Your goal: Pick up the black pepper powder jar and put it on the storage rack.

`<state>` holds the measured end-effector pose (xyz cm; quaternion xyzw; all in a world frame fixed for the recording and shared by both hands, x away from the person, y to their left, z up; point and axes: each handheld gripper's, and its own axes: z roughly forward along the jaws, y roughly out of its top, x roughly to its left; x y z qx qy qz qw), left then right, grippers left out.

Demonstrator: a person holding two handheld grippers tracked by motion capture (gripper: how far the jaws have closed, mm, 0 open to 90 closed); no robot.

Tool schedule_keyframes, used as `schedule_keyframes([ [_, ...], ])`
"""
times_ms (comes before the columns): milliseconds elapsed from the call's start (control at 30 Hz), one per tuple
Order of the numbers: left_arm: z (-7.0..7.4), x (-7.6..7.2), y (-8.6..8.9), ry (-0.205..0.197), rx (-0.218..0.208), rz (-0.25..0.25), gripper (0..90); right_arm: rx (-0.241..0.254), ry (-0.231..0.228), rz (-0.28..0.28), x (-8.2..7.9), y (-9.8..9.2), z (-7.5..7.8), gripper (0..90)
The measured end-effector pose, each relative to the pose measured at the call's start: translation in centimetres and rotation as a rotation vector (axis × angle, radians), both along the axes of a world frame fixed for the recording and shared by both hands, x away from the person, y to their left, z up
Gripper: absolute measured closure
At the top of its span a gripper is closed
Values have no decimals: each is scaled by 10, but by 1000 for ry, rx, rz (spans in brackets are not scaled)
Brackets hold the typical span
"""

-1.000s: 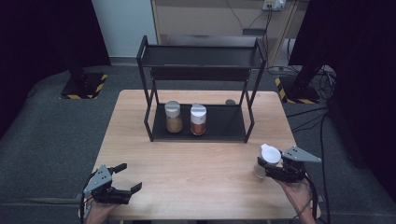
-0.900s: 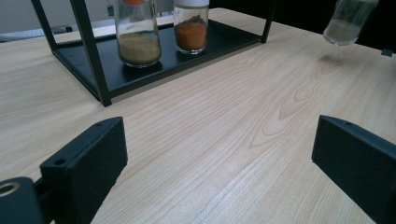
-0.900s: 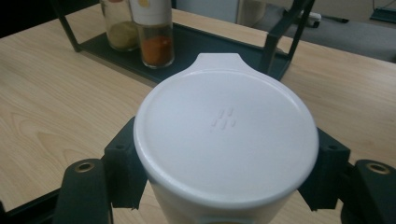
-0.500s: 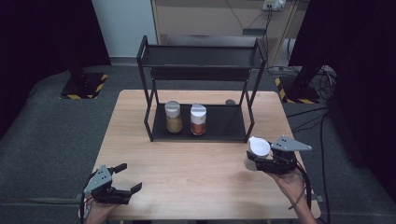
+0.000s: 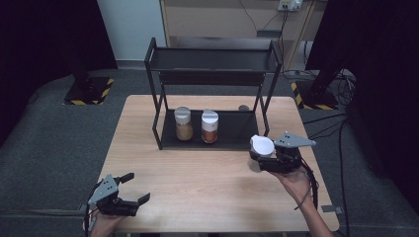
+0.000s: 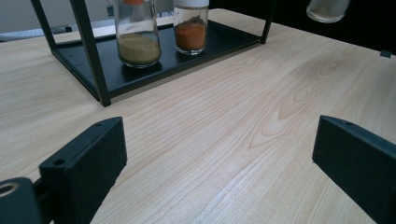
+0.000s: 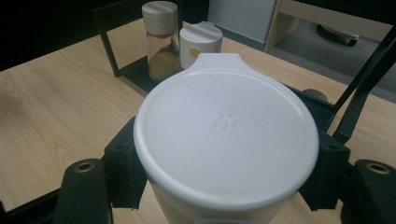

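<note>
A light wooden table [image 5: 197, 187] takes up the middle of the high view. At its far edge, in the upper centre of the frame, stands a black two-tier metal rack [image 5: 212, 59]. On the rack's lower shelf, left of centre, two clear jars with pale lids stand upright just beside each other: one with yellowish powder [image 5: 183, 124] on the left and one with orange-red powder [image 5: 209, 127] on the right. A small round object [image 5: 243, 107] lies on the table behind the rack; what it is cannot be told. Grey carpet [image 5: 49, 148] surrounds the table. Yellow-and-black striped bases [image 5: 89, 91] sit at upper left and upper right, and cables [image 5: 341, 128] trail across the floor at right.
</note>
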<state>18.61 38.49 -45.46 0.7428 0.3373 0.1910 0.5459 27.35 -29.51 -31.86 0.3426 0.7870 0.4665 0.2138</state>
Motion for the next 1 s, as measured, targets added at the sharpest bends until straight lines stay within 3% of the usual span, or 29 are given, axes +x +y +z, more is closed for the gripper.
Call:
schedule_keyframes([
  [567,-1,1,0,5,-7,0,0,25,-7,-19,30,27,27,308],
  [1000,-1,1,0,6,-7,-1,0,28,-16,-86,55,47,35,308],
])
